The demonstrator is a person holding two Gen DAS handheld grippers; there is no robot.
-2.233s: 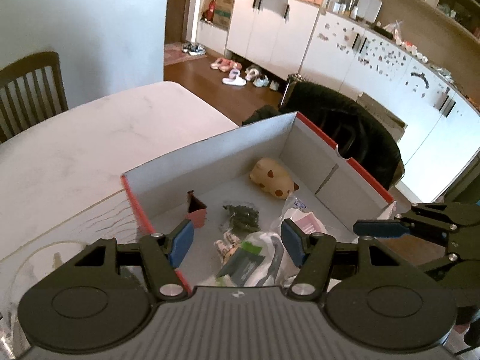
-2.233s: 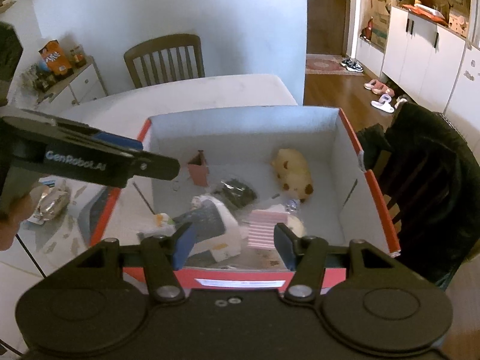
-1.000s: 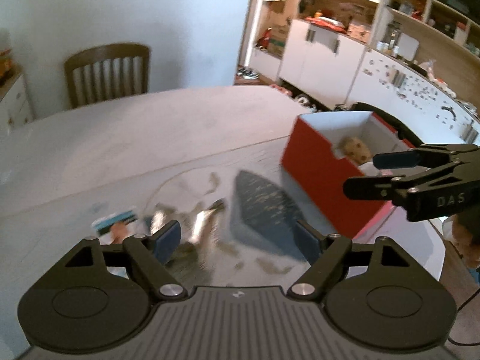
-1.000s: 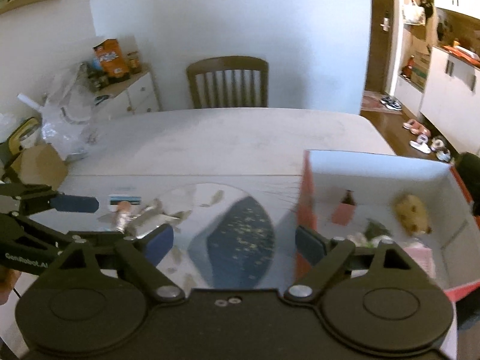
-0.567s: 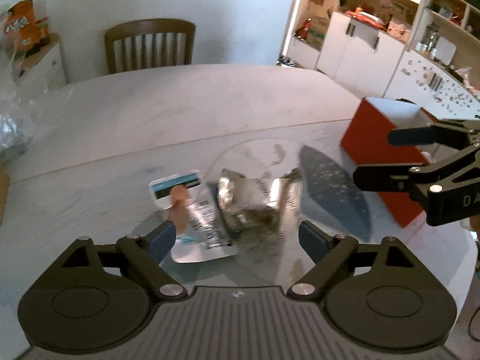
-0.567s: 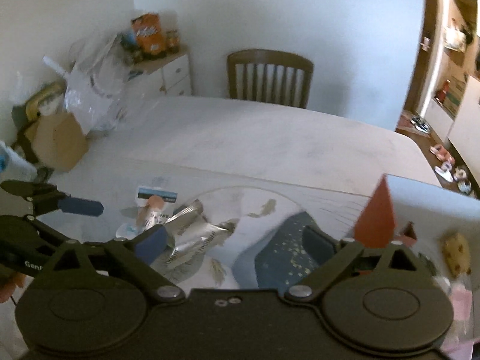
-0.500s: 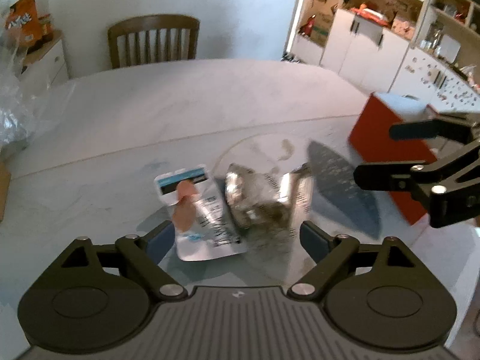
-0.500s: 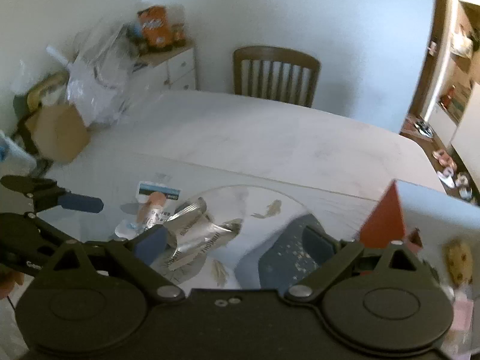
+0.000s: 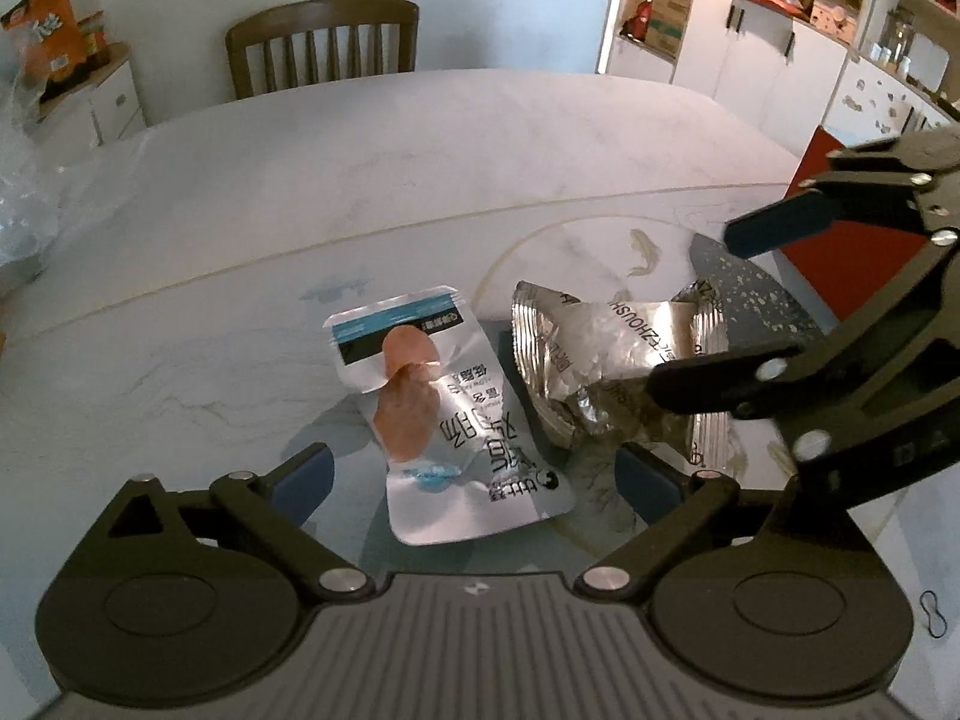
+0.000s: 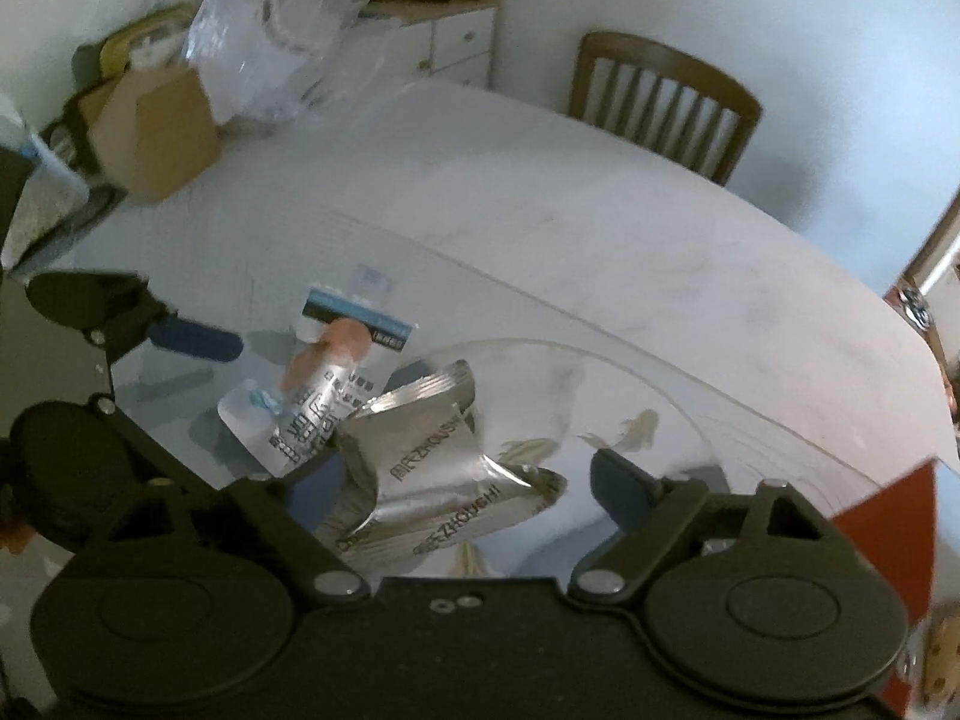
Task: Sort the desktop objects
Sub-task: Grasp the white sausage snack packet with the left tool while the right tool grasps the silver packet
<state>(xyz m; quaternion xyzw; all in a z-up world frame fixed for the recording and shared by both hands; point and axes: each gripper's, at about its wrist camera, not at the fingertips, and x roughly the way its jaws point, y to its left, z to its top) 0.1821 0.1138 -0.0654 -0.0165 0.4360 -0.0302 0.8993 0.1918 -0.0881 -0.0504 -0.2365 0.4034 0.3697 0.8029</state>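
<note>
A silver sausage packet [image 9: 456,414] with a blue top band lies on the white table, and it also shows in the right wrist view [image 10: 312,396]. A crumpled silver foil snack bag [image 9: 618,354] lies just right of it, seen close in the right wrist view [image 10: 432,468]. My left gripper [image 9: 474,480] is open and empty, low over the near end of the sausage packet. My right gripper [image 10: 450,492] is open and empty, straddling the foil bag; it shows from the side in the left wrist view [image 9: 780,294]. The red box [image 9: 864,246] stands at the right.
A round glass mat [image 9: 744,294] with fish prints lies under the foil bag. A wooden chair [image 9: 324,42] stands behind the table [image 9: 420,144]. A cardboard box [image 10: 150,132] and a clear plastic bag [image 10: 282,18] are at the table's far left.
Both grippers left the red box and swung left across the table. They have come down close over the two silver packets. Both stayed open and empty.
</note>
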